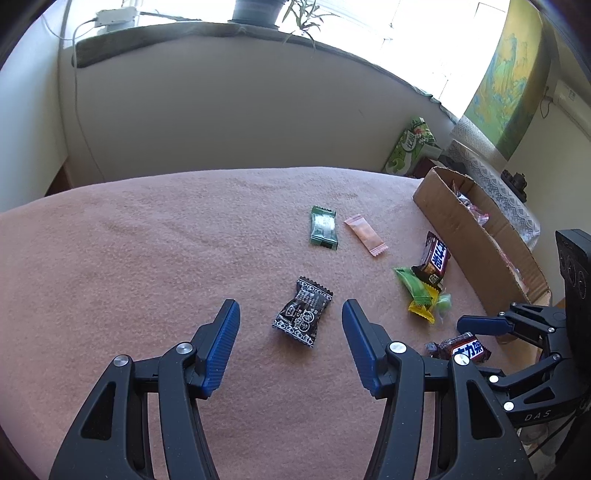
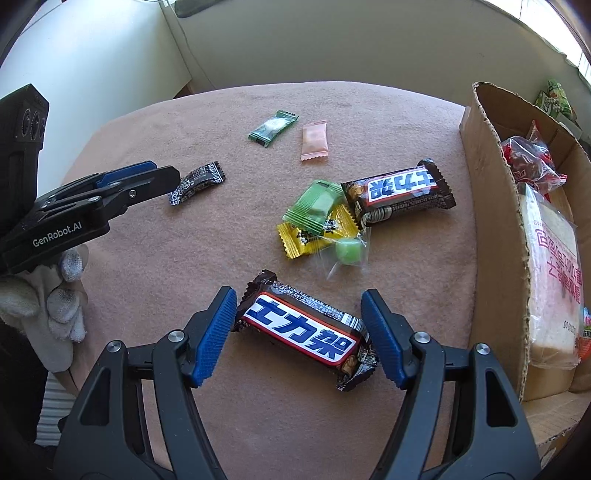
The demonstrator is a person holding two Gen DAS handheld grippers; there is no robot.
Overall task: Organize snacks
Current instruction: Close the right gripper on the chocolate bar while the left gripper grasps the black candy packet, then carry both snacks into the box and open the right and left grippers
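Note:
My left gripper (image 1: pixel 291 314) is open, its fingers on either side of a black patterned candy (image 1: pixel 303 313) lying on the pink cloth. My right gripper (image 2: pixel 299 314) is open around a brown chocolate bar (image 2: pixel 304 328) that lies flat between its pads. A second chocolate bar (image 2: pixel 399 192) lies further off, beside a light green wrapper (image 2: pixel 314 205), a yellow wrapper (image 2: pixel 317 236) and a small green candy (image 2: pixel 347 251). A dark green packet (image 2: pixel 273 127) and a pink packet (image 2: pixel 314 140) lie at the far side. The cardboard box (image 2: pixel 491 221) stands on the right.
The box holds a red bag (image 2: pixel 532 162) and a wrapped bread pack (image 2: pixel 554 280). A green carton (image 1: pixel 410 147) stands behind the table. A white wall and a windowsill with a plant pot (image 1: pixel 258 11) lie beyond. The left gripper shows in the right wrist view (image 2: pixel 147 181).

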